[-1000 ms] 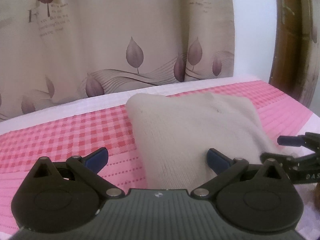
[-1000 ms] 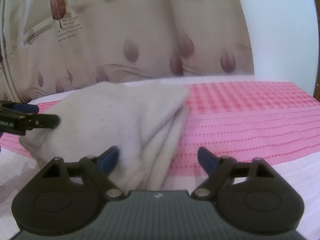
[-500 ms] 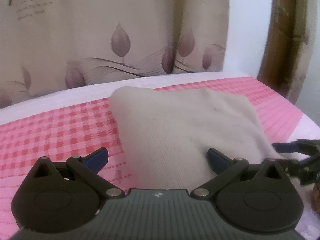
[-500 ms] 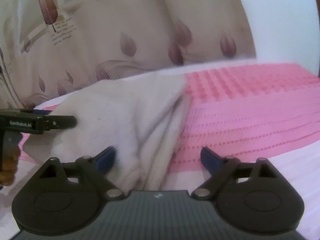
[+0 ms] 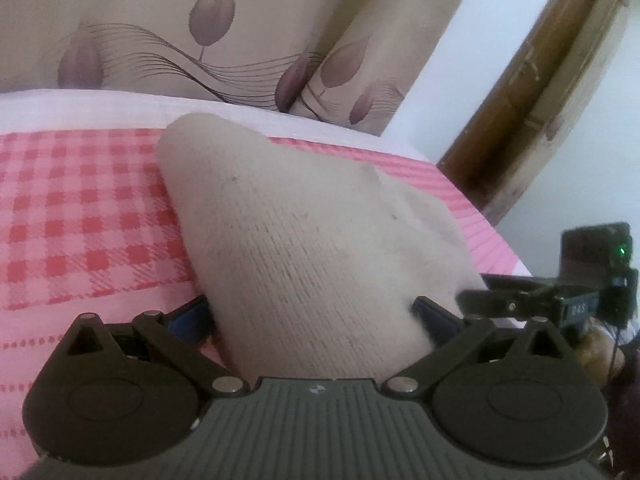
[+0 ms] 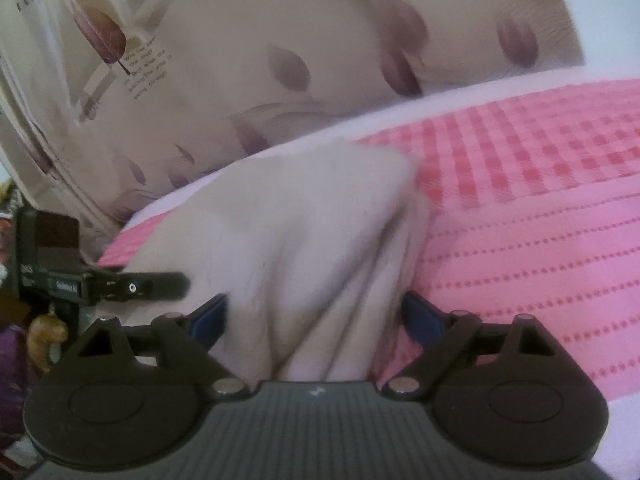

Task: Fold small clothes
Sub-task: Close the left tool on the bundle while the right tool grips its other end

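On the bedsheet [image 5: 80, 208], both grippers straddle the garment [image 5: 304, 240].

Soft, even daylight is washing my views; motion blur is smearing the curtain [image 6: 280, 80] in the right view, and fisheye bending is curving the edges.

Left gripper [image 5: 310, 314]: closer on the cloth [image 5: 312, 240], near edge now between its tips | Right gripper [image 6: 314, 316]: cloth folds [image 6: 320, 264] now fill its gap, view tilted | Each gripper now nearer in the other's view | Pink sheet [image 5: 80, 220]: looms larger
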Action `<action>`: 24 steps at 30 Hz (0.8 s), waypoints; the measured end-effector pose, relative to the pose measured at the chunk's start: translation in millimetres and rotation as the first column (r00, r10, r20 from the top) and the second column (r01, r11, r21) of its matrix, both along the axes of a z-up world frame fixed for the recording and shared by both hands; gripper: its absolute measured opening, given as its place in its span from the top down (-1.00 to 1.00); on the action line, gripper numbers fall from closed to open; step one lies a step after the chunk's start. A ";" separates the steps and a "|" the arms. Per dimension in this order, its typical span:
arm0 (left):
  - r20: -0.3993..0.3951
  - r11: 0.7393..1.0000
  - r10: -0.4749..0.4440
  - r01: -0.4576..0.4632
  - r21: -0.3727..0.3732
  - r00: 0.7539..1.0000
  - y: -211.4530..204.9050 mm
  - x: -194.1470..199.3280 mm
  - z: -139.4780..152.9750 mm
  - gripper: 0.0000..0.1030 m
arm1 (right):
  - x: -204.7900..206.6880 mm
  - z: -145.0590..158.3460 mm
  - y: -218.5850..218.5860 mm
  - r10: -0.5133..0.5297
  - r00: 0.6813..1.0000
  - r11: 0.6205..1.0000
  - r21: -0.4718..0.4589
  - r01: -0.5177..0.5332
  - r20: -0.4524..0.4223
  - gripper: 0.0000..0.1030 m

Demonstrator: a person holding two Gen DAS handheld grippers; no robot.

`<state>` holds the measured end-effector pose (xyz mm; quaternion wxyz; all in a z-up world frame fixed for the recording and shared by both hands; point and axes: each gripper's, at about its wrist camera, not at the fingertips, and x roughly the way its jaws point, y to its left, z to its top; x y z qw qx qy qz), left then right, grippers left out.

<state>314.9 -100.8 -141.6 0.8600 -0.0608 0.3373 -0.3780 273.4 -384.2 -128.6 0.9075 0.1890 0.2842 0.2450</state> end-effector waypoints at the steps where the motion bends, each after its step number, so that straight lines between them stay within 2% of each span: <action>1: -0.001 1.000 -0.007 0.007 -0.004 1.000 0.3 1.3 -0.1 -0.97 | 2.8 0.9 0.7 0.015 1.000 1.000 -0.001 -0.015 0.000 -0.80; 7: 0.000 0.998 -0.049 0.049 -0.048 0.999 2.4 8.4 -2.1 -0.96 | 22.4 -1.4 -9.6 0.101 0.994 0.988 0.122 -0.096 -0.036 -0.82; 10: 0.013 0.997 -0.044 0.044 -0.055 0.999 0.0 10.2 -3.9 -0.92 | 27.2 -1.7 -6.6 0.115 0.993 0.987 0.120 -0.111 -0.024 -0.81; 11: 0.024 0.998 -0.034 0.035 -0.043 0.999 -1.5 8.4 -3.7 -0.80 | 27.5 -0.7 -3.3 0.115 0.993 0.989 0.100 -0.113 -0.015 -0.81; 12: 0.039 0.999 -0.024 0.025 -0.025 0.999 -4.2 6.7 -3.2 -0.62 | 27.9 1.1 1.1 0.109 0.994 0.992 0.072 -0.108 -0.008 -0.67; 13: 0.050 1.000 -0.013 0.014 -0.012 0.999 -5.8 5.7 -2.8 -0.58 | 28.5 1.8 4.8 0.097 0.995 0.994 0.047 -0.097 -0.008 -0.33; 15: 0.040 1.000 0.000 0.001 -0.029 0.999 -3.7 6.3 -3.0 -0.39 | 28.9 0.4 8.1 0.074 0.997 0.995 0.061 -0.073 -0.020 -0.23; 18: 0.054 0.999 0.024 -0.022 -0.048 0.998 -1.5 3.1 -2.1 -0.23 | 26.4 0.1 11.5 0.045 0.998 0.995 0.090 -0.041 -0.033 -0.10; 21: 0.127 0.999 0.044 -0.042 -0.020 0.991 -7.5 -9.7 3.2 -0.18 | 24.8 -0.5 13.7 0.035 0.999 0.993 0.113 -0.032 -0.023 -0.05; 23: 0.163 0.999 0.031 -0.037 0.029 0.986 -15.4 -15.4 7.5 -0.20 | 23.9 -3.2 9.5 0.030 0.999 0.986 0.167 -0.025 -0.029 -0.03; 24: 0.167 0.998 0.027 -0.036 0.050 0.986 -18.4 -15.7 9.0 -0.23 | 23.4 -3.7 9.8 0.032 0.999 0.986 0.164 -0.028 -0.025 -0.03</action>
